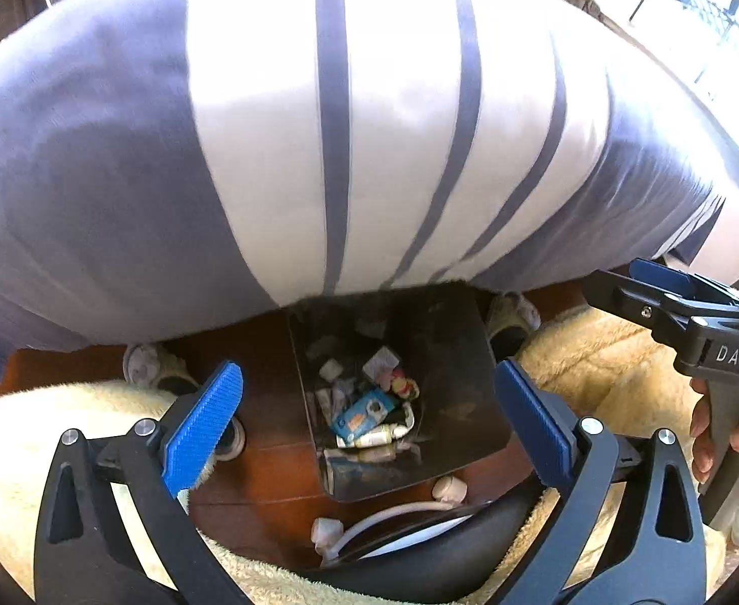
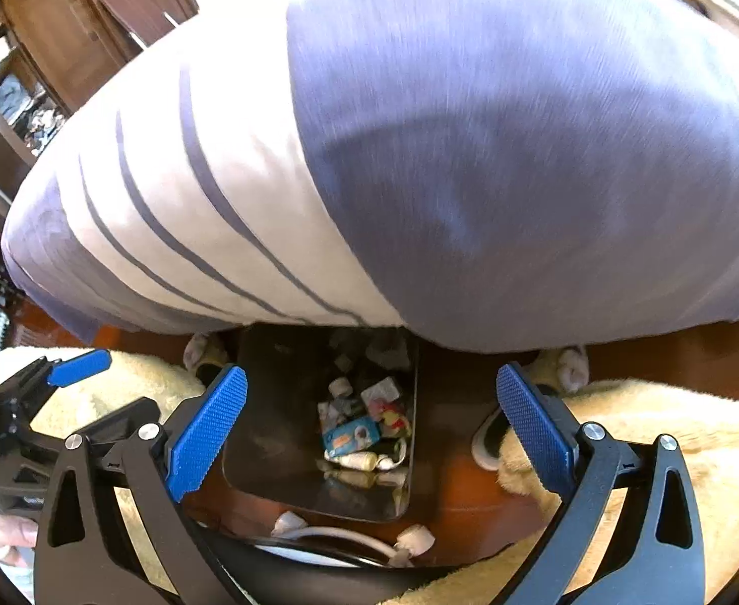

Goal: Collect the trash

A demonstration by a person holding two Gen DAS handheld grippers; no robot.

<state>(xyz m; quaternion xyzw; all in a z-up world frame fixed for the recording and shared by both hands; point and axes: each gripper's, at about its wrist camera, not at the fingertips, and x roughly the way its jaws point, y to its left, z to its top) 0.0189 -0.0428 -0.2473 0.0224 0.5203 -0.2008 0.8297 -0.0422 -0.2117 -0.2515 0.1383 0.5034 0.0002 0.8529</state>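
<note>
Only the left wrist view shows a bare hand (image 1: 722, 433) at the far right, holding the handle of the right gripper (image 1: 662, 277). Only the right wrist view shows a wooden cupboard (image 2: 67, 35) at the top left, with the left gripper (image 2: 79, 368) low down beneath it.

In both views the blue fingers are spread wide apart and hold nothing. The left gripper's fingers (image 1: 203, 428) stand on both sides of a dark bin (image 1: 450, 363), which sits on the brown floor (image 1: 263, 433). The trash (image 1: 364, 413) lies at the bottom of the bin, in the gap between the fingers and well below them. From the right gripper (image 2: 372, 431) the bin (image 2: 268, 403) and its trash (image 2: 364, 433) show the same way.

A big pillow (image 1: 319, 126) with gray and white stripes fills the top and hangs over the far rim of the bin. Fluffy cream rugs (image 1: 11, 443) lie left and right. A white cord with plugs (image 1: 369, 519) lies just in front of the bin.
</note>
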